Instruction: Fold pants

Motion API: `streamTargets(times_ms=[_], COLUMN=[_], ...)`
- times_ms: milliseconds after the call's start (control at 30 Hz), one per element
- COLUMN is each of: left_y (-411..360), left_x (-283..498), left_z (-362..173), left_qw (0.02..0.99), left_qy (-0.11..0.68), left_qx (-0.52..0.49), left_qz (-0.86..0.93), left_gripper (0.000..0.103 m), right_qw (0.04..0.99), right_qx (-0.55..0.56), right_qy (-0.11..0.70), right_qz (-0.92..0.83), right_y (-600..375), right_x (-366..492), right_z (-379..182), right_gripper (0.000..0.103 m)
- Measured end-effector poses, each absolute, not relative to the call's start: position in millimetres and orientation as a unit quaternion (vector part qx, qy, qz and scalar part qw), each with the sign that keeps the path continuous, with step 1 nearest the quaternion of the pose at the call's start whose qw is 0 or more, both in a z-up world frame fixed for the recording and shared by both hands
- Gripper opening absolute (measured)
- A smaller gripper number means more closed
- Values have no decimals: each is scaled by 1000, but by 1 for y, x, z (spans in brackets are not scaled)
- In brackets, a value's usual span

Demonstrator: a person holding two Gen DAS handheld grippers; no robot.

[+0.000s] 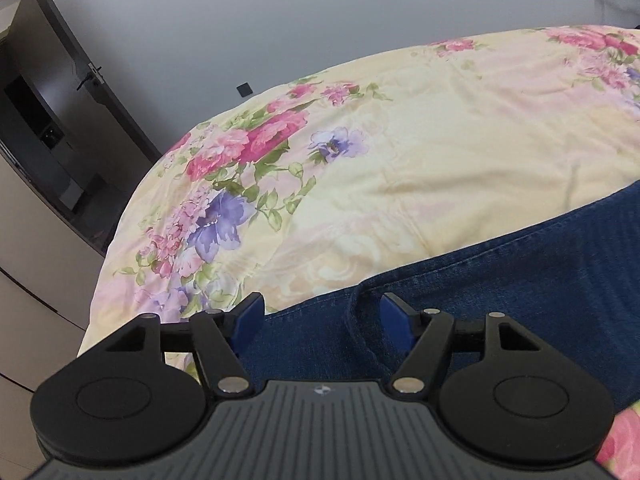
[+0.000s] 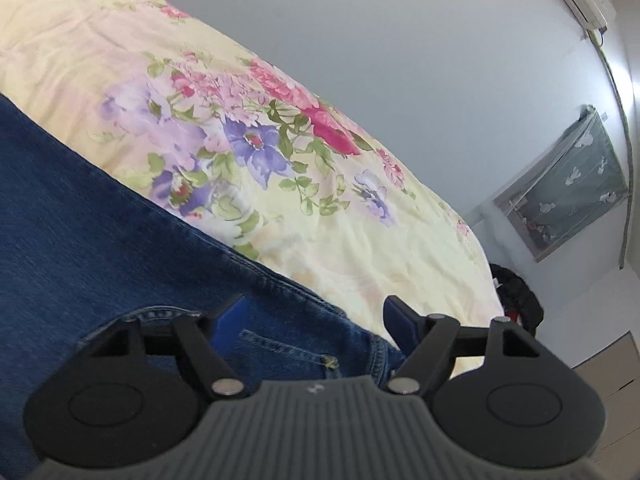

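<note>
Blue denim pants (image 1: 520, 264) lie flat on a floral bedspread (image 1: 420, 140). My left gripper (image 1: 322, 322) is open, low over one end of the pants, its blue pads (image 1: 250, 316) straddling a fold in the denim. In the right wrist view the pants (image 2: 100, 232) show their waist end with a stitched pocket (image 2: 280, 344). My right gripper (image 2: 314, 320) is open, its pads (image 2: 400, 324) on either side of the waist edge near the bed's side.
The yellow floral bedspread (image 2: 360, 240) covers the bed. A dark door (image 1: 80, 92) and pale cabinets stand left of the bed. A grey wall lies behind. A dark bag (image 2: 516, 296) and a covered frame (image 2: 568, 184) are to the right.
</note>
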State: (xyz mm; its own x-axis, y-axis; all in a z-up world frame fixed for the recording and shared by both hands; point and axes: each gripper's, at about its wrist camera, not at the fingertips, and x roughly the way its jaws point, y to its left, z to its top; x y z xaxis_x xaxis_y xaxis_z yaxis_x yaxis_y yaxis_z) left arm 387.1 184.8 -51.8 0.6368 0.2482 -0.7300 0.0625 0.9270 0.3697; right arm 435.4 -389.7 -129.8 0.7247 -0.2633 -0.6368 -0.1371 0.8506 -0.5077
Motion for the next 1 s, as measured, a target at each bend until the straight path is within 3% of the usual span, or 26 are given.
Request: streamTargets(times_ms=[133,367,533,633,700,767,900,1000], left_y=[183,183,173,175,181,193,227,270], left_x=[345,282,266,269,275,280,297,322], left_z=[-47,-85,-138,-159,-151,-130,-88,-67], left_qw=[879,838,772,747,770,808,870,900], left_qy=[424,432,402,401,407,406,401,406], left_qx=[218,326,490,529,491,424,284,155], left_qz=[-6,-70,-43,-38,-36,-45,-37,10], left_gripper=[78,78,77,61,35,21,7,6], right_qw=[892,886,880,876,872,867,864,861], right_qx=[-214,-178,-160,-156,-165,-179,-189,-190], right_qy=[399,429,447,456,460,463,466,470], right_qz=[-19,-12,-23,-31,-34,-36,-33,-40], right_y=[-374,-357,-356,-355,-353,-350,-348,-348], right_x=[397,338,324,320,318,316,311,312], right_z=[-129,-137,-137,-137,-136,-137,-141,-144], right_gripper=[72,72,72,72,72,73,75,75])
